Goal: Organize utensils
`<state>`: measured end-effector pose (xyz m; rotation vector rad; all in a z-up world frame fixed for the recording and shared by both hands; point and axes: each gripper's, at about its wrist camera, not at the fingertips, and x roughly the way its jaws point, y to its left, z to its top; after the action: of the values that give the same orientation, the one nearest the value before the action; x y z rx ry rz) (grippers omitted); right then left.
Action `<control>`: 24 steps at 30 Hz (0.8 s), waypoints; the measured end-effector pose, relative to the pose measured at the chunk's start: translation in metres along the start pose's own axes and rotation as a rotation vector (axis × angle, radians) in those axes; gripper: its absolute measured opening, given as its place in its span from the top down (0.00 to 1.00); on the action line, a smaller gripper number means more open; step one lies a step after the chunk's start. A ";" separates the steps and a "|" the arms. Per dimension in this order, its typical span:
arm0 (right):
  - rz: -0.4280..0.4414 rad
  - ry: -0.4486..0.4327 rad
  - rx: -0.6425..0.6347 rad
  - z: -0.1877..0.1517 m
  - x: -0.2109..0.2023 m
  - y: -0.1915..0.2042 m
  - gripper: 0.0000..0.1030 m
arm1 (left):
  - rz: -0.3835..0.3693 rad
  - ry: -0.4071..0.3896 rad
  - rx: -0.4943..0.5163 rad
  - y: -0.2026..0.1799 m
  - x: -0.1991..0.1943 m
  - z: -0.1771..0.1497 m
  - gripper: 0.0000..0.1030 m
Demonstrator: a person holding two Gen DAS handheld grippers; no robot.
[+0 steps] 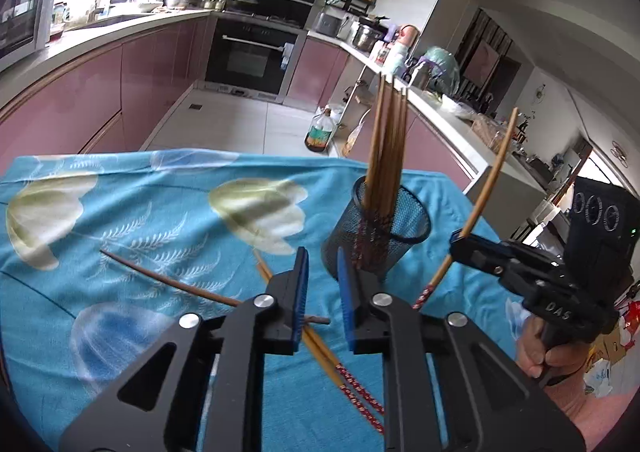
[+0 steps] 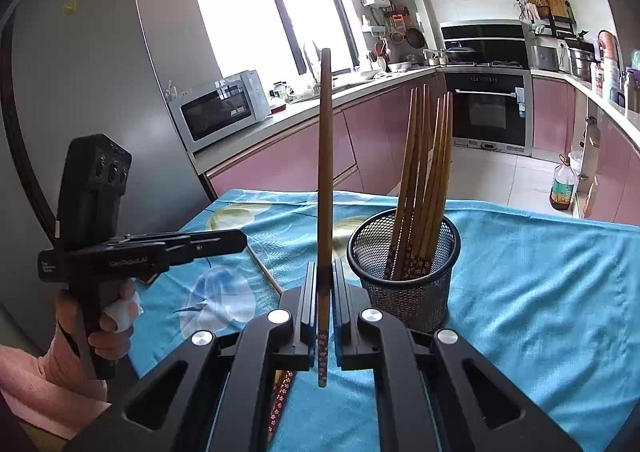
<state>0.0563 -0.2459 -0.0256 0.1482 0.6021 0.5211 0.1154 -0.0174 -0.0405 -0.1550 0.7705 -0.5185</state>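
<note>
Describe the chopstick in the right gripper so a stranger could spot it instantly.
Start at the black mesh cup on the blue floral cloth. Just left of it, one chopstick stands upright, clamped in the right gripper. The others stand inside the cup or lie flat on the cloth; only this one is held in the air.

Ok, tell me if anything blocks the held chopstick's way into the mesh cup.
Nothing visible does. The right tool grips the chopstick upright just left of the mesh cup. The cup's mouth is open on the near side; the chopsticks inside lean toward its far side.
</note>
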 end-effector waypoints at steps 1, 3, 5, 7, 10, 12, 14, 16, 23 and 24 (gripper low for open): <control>0.002 0.003 0.002 0.000 0.001 -0.001 0.94 | 0.028 0.016 -0.002 0.005 0.006 -0.003 0.83; 0.003 0.008 0.004 -0.001 0.002 -0.002 0.94 | 0.045 0.054 -0.002 0.013 0.020 -0.010 0.79; 0.007 0.016 0.007 -0.001 0.004 -0.003 0.94 | 0.079 0.086 0.003 0.020 0.036 -0.016 0.77; 0.009 0.022 0.005 -0.002 0.007 -0.003 0.94 | 0.090 0.107 0.006 0.026 0.050 -0.020 0.77; 0.010 0.031 0.006 -0.004 0.009 -0.002 0.94 | 0.056 0.129 0.041 0.022 0.068 -0.020 0.77; 0.011 0.036 0.008 -0.005 0.011 -0.002 0.94 | 0.043 0.158 0.065 0.018 0.080 -0.021 0.77; 0.012 0.039 0.011 -0.004 0.011 -0.003 0.94 | 0.034 0.192 0.069 0.018 0.091 -0.023 0.77; 0.011 0.041 0.011 -0.004 0.011 -0.003 0.94 | 0.005 0.229 0.069 0.018 0.097 -0.026 0.77; 0.014 0.048 0.016 -0.004 0.015 -0.005 0.94 | -0.084 0.317 0.085 0.023 0.091 -0.052 0.77; 0.016 0.048 0.017 -0.004 0.015 -0.005 0.94 | -0.100 0.321 0.081 0.026 0.088 -0.056 0.77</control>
<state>0.0668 -0.2428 -0.0380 0.1567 0.6524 0.5365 0.1392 -0.0360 -0.1433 -0.0343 1.0562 -0.6780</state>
